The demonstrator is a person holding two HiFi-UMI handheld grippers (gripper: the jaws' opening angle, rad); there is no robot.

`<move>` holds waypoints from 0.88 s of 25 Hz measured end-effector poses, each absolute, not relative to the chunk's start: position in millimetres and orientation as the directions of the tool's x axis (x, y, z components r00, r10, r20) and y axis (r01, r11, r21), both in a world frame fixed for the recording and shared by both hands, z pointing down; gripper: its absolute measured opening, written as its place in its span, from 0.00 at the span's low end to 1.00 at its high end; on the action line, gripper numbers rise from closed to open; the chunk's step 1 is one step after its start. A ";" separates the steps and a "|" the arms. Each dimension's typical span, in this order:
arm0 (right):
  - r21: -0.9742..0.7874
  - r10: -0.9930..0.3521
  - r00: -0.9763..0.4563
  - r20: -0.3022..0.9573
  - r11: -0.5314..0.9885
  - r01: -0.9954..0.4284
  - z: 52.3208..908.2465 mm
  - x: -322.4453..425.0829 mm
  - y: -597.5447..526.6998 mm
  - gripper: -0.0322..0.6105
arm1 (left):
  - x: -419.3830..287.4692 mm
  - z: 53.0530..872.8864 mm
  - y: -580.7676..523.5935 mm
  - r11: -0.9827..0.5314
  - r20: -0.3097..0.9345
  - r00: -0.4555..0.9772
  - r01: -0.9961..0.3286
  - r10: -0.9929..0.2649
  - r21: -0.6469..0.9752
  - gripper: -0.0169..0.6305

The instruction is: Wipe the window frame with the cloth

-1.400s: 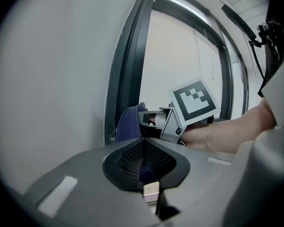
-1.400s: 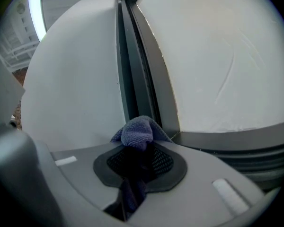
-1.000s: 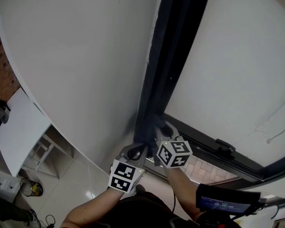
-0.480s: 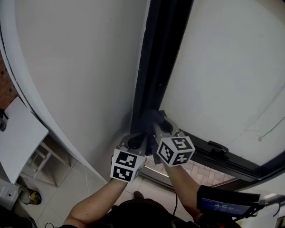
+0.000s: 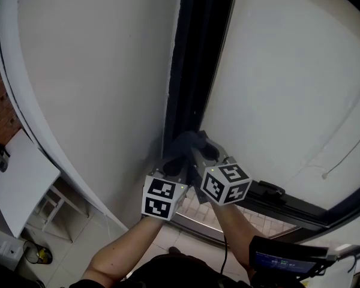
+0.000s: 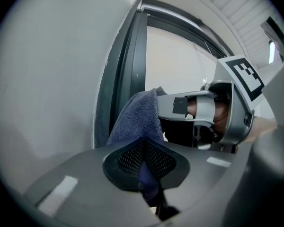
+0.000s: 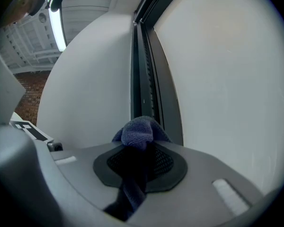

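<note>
I have the blue cloth (image 6: 136, 119) pinched in both claws at once. My left claw (image 6: 144, 170) is closed on one gathered fold and my right claw (image 7: 132, 171) on another. The two sit just beside each other, with the cloth bunched between them and ahead of their tips. That bunch presses against the dark window frame (image 5: 195, 65), which runs straight on away from both claws. A white wall (image 5: 96, 71) lies on my left claw's outer side and a pale panel (image 5: 288, 71) on my right claw's outer side. The cloth looks like soft looped terry: light, limp, with no stiffness of its own. I judge it goes only where the claws push it, and it will fold or ride up if I lead with a loose edge. It is not fragile, and it should not slip, since the mesh faces of the pads bite into the pile. The best hold, I think, is the one I have: deep in the gathered thickness rather than at a thin corner. That leaves a padded wad proud of the tips, so fabric and not claw meets the frame. The risk I see is the wad catching in the frame's channels and dragging out of one claw, which calls for firm, even pressure.
</note>
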State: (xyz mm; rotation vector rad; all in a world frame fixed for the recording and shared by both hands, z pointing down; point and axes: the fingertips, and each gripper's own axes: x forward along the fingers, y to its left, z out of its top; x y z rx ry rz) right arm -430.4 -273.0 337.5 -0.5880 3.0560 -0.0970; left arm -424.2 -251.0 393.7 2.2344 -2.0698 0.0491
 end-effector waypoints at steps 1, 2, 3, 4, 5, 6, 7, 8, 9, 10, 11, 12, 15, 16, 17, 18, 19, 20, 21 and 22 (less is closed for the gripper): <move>-0.059 -0.370 -0.929 -0.014 0.928 -0.369 333.1 -431.1 -272.9 0.14 | -423.3 389.7 -253.4 -0.074 0.084 0.079 -0.996 -0.993 0.052 0.02; -0.050 -0.368 -0.930 -0.011 0.929 -0.367 329.3 -431.8 -272.6 0.14 | -423.1 385.4 -255.8 -0.072 0.080 0.076 -0.996 -0.994 0.055 0.02; -0.041 -0.367 -0.930 -0.009 0.929 -0.367 325.7 -432.5 -272.3 0.14 | -423.9 380.6 -258.0 -0.065 0.075 0.069 -0.996 -0.995 0.053 0.02; -0.033 -0.367 -0.930 -0.011 0.930 -0.366 321.7 -432.9 -271.8 0.14 | -425.3 375.5 -260.1 -0.058 0.069 0.062 -0.997 -0.996 0.048 0.02; -0.026 -0.366 -0.930 -0.015 0.930 -0.366 317.3 -433.3 -271.4 0.14 | -426.7 370.0 -261.9 -0.054 0.063 0.056 -0.998 -0.996 0.042 0.02; -0.018 -0.365 -0.931 -0.021 0.931 -0.365 312.7 -433.5 -271.1 0.14 | -427.8 364.6 -263.5 -0.051 0.055 0.053 -0.998 -0.997 0.036 0.02; -0.011 -0.364 -0.931 -0.025 0.932 -0.363 308.4 -433.6 -271.1 0.14 | -428.5 359.6 -265.0 -0.050 0.047 0.052 -0.998 -0.998 0.031 0.02; -0.004 -0.360 -0.933 -0.028 0.933 -0.360 304.3 -433.8 -271.4 0.14 | -429.0 355.3 -266.5 -0.051 0.040 0.052 -0.998 -0.998 0.029 0.02; 0.002 -0.356 -0.934 -0.030 0.934 -0.356 300.5 -434.0 -271.8 0.14 | -429.5 351.2 -267.8 -0.052 0.032 0.053 -0.998 -0.998 0.028 0.02; 0.009 -0.352 -0.935 -0.033 0.936 -0.352 296.5 -434.2 -271.9 0.14 | -429.9 347.1 -268.9 -0.054 0.026 0.055 -0.998 -0.998 0.026 0.02; 0.016 -0.348 -0.937 -0.037 0.937 -0.349 292.2 -434.3 -271.7 0.14 | -430.2 342.9 -269.5 -0.055 0.019 0.055 -0.998 -0.998 0.022 0.02; 0.022 -0.344 -0.938 -0.042 0.938 -0.345 287.5 -434.2 -271.5 0.14 | -430.6 338.4 -270.0 -0.055 0.012 0.055 -0.998 -0.998 0.017 0.02; 0.040 -0.326 -0.944 -0.048 0.944 -0.328 272.0 -435.0 -271.5 0.14 | -431.7 322.7 -273.0 -0.061 -0.009 0.061 -0.998 -0.998 0.013 0.02; 0.045 -0.317 -0.948 -0.043 0.947 -0.319 267.6 -436.0 -271.5 0.14 | -432.0 317.6 -274.2 -0.065 -0.011 0.064 -0.998 -0.998 0.019 0.02; 0.050 -0.306 -0.951 -0.037 0.950 -0.308 263.9 -437.0 -271.3 0.14 | -431.7 312.9 -275.3 -0.070 -0.010 0.069 -0.997 -0.998 0.026 0.02; 0.055 -0.296 -0.955 -0.031 0.953 -0.298 260.6 -437.8 -271.3 0.14 | -431.2 308.4 -276.2 -0.074 -0.008 0.074 -0.997 -0.997 0.031 0.02; 0.057 -0.288 -0.957 -0.026 0.956 -0.289 257.3 -438.3 -271.6 0.14 | -430.9 304.5 -277.0 -0.076 -0.005 0.076 -0.997 -0.997 0.031 0.02; 0.056 -0.282 -0.959 -0.024 0.958 -0.283 253.8 -438.6 -272.0 0.14 | -430.9 301.1 -277.4 -0.075 -0.002 0.075 -0.997 -0.997 0.026 0.02; 0.055 -0.278 -0.960 -0.024 0.959 -0.278 250.3 -438.5 -272.5 0.14 | -431.4 297.9 -277.7 -0.073 -0.002 0.073 -0.997 -0.997 0.018 0.02; 0.054 -0.275 -0.961 -0.024 0.960 -0.275 246.6 -438.4 -272.9 0.14 | -432.1 294.5 -278.1 -0.070 -0.004 0.070 -0.997 -0.998 0.012 0.02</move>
